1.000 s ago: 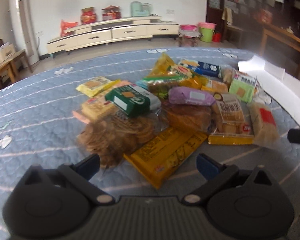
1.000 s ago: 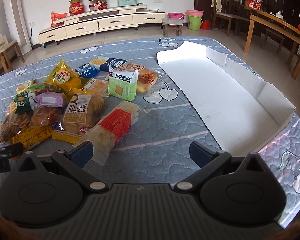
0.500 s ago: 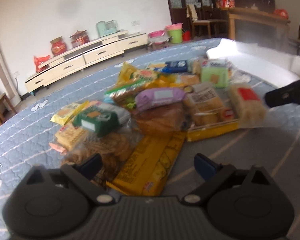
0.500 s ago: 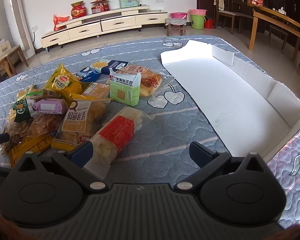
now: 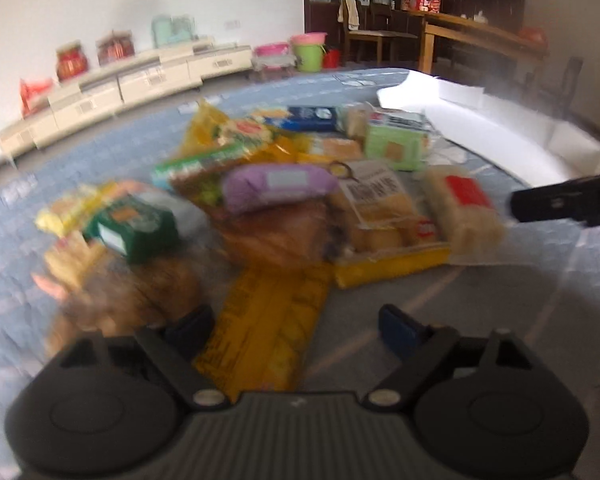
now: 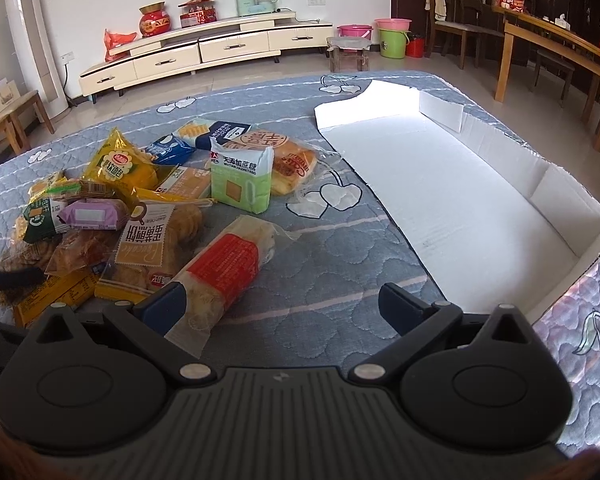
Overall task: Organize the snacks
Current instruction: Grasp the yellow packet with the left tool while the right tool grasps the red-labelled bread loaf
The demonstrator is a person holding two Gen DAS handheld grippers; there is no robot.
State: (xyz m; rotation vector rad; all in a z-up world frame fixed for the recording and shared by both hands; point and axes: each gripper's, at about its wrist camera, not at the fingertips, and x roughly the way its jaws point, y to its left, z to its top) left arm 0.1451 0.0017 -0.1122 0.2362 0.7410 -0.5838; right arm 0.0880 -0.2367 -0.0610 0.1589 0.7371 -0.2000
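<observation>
A pile of snack packs lies on a blue quilted bed [image 6: 340,280]. My left gripper [image 5: 296,326] is open and empty, low over a long yellow pack [image 5: 268,336] at the pile's near edge. My right gripper [image 6: 284,306] is open and empty; its left finger is beside a clear pack with a red label [image 6: 224,268], which also shows in the left wrist view [image 5: 460,204]. A light green pack [image 6: 240,184] stands upright behind it. A purple pack [image 5: 278,184] lies on top of the pile. A white cardboard tray [image 6: 460,184] lies open on the right.
A cream TV cabinet [image 6: 204,56] stands by the far wall. Green and pink buckets [image 6: 392,40], a wooden table [image 6: 560,48] and chairs are at the back right. The right gripper's finger shows as a dark bar in the left wrist view [image 5: 560,204].
My left gripper has swung right and moved closer to the pile; its view is blurred by motion. My right gripper has moved forward, closer to the red-label pack.
</observation>
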